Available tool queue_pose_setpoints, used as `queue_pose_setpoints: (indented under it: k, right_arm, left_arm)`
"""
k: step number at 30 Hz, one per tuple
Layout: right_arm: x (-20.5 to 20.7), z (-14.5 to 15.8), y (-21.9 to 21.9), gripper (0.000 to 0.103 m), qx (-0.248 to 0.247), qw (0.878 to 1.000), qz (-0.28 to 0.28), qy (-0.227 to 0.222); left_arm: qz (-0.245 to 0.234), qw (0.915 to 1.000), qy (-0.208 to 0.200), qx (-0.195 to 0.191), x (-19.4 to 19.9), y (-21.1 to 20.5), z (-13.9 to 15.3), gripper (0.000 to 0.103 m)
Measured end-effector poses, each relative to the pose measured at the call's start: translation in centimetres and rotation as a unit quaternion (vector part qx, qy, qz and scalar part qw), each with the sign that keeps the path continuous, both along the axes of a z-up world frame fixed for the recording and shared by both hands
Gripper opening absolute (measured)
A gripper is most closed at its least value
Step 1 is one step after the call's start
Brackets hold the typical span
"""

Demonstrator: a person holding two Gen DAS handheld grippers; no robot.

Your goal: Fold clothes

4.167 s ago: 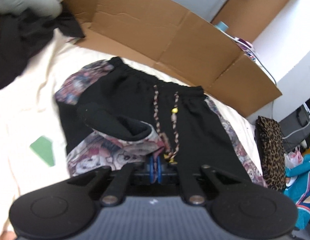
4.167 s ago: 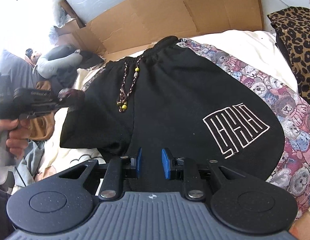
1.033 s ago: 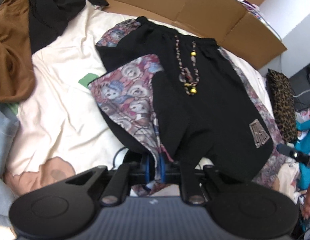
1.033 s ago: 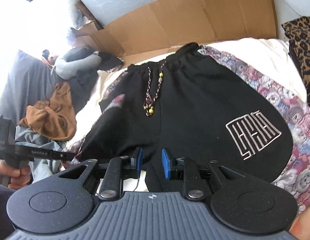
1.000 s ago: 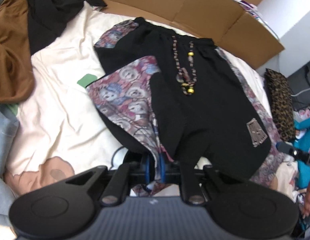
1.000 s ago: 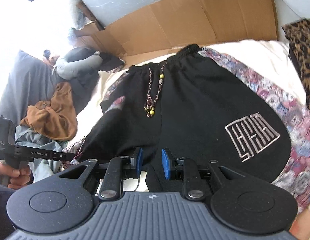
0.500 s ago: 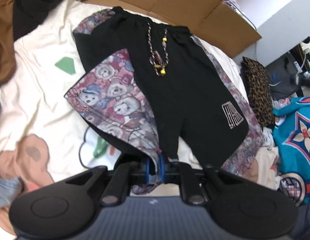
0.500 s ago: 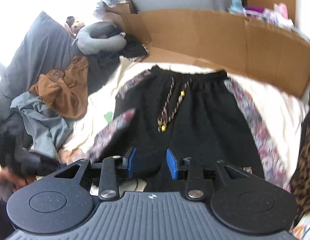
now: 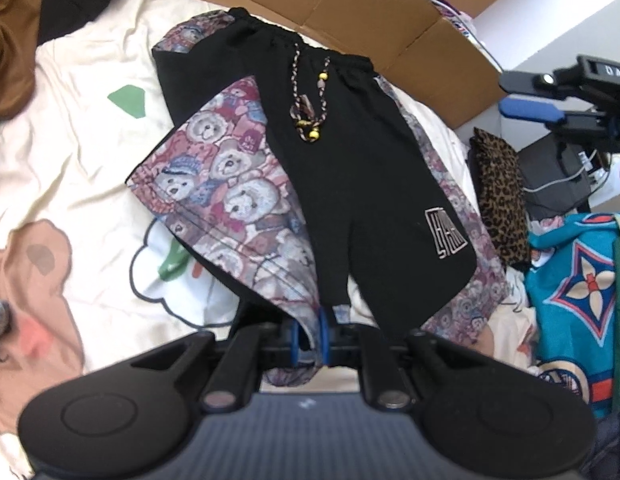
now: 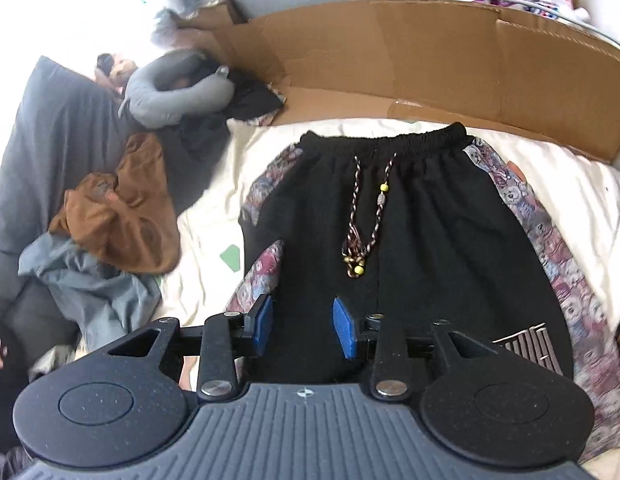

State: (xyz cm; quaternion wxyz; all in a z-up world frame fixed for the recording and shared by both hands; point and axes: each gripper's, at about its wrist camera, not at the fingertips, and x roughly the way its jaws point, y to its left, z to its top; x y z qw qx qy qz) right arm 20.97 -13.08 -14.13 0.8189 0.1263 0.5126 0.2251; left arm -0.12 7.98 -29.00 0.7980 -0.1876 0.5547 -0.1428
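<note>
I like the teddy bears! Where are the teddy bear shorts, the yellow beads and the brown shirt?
teddy bear shorts [image 9: 238, 196]: left wrist view, bear-print leg panel.
yellow beads [image 10: 358, 269]: right wrist view, drawstring's lower end.
brown shirt [image 10: 122, 216]: right wrist view, crumpled middle.

One pair of shorts; two grippers; one neck pillow.

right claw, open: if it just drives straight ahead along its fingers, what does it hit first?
Probably the black front of the shorts, directly ahead between the open right claw fingers and short of the beaded drawstring. Height above the fabric is unclear.
</note>
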Motion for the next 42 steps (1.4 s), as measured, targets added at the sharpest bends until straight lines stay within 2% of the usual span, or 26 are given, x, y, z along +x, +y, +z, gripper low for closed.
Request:
queue_pose_setpoints:
  k: [2, 6, 11, 14, 17, 21, 23, 25, 32, 34, 35, 42]
  right_arm:
    - [-1.1, -0.4, 0.0, 0.039, 0.024, 0.999, -0.026, -0.005]
    - [-3.6, -2.4, 0.3, 0.039, 0.04, 0.997, -0.065, -0.008]
    - [-6.5, -6.1, 1.2, 0.039, 0.04, 0.994, -0.099, -0.002]
    - [-8.1, -9.2, 1.7, 0.039, 0.042, 0.992, -0.119, 0.022]
    - [-9.4, -12.0, 2.2, 0.039, 0.047, 0.988, -0.143, 0.04]
    - [-10.4, -14.1, 2.3, 0.039, 0.048, 0.984, -0.163, 0.052]
    - [-10.7, -15.1, 2.4, 0.039, 0.045, 0.983, -0.169, 0.058]
    - [-10.9, -15.7, 2.4, 0.039, 0.039, 0.983, -0.169, 0.062]
    - [-11.7, -17.0, 2.8, 0.039, 0.03, 0.983, -0.164, 0.075]
    - [-11.9, -17.3, 2.9, 0.039, 0.025, 0.983, -0.162, 0.078]
    - [-12.0, -17.5, 2.9, 0.039, 0.023, 0.983, -0.163, 0.08]
    - [-12.6, -18.7, 3.1, 0.039, 0.028, 0.98, -0.17, 0.102]
  left_arm:
    - [0.003, 1.0, 0.0, -0.004, -0.4, 0.0, -0.1, 0.011]
    - [-0.008, 0.9998, 0.015, 0.005, -0.9, 0.2, -1.1, 0.012]
    - [-0.036, 0.998, 0.038, 0.034, -1.4, 0.4, -2.1, 0.021]
    - [-0.041, 0.9976, 0.036, 0.043, -1.7, 1.7, -1.9, 0.021]
    - [-0.035, 0.9967, 0.026, 0.068, -1.3, 3.6, -1.5, 0.021]
    - [-0.021, 0.9942, 0.015, 0.104, 0.6, 5.9, -1.4, 0.023]
    - [-0.012, 0.9926, 0.002, 0.121, 2.0, 6.8, -1.4, 0.028]
    - [-0.002, 0.9909, -0.007, 0.134, 3.5, 7.7, -1.6, 0.035]
    - [0.021, 0.9872, -0.021, 0.157, 8.4, 8.8, -3.4, 0.04]
    - [0.017, 0.9871, -0.023, 0.157, 9.5, 8.8, -4.1, 0.05]
    - [0.015, 0.987, -0.023, 0.158, 10.0, 8.7, -4.5, 0.052]
    - [-0.014, 0.9842, -0.014, 0.176, 11.8, 8.0, -7.2, 0.051]
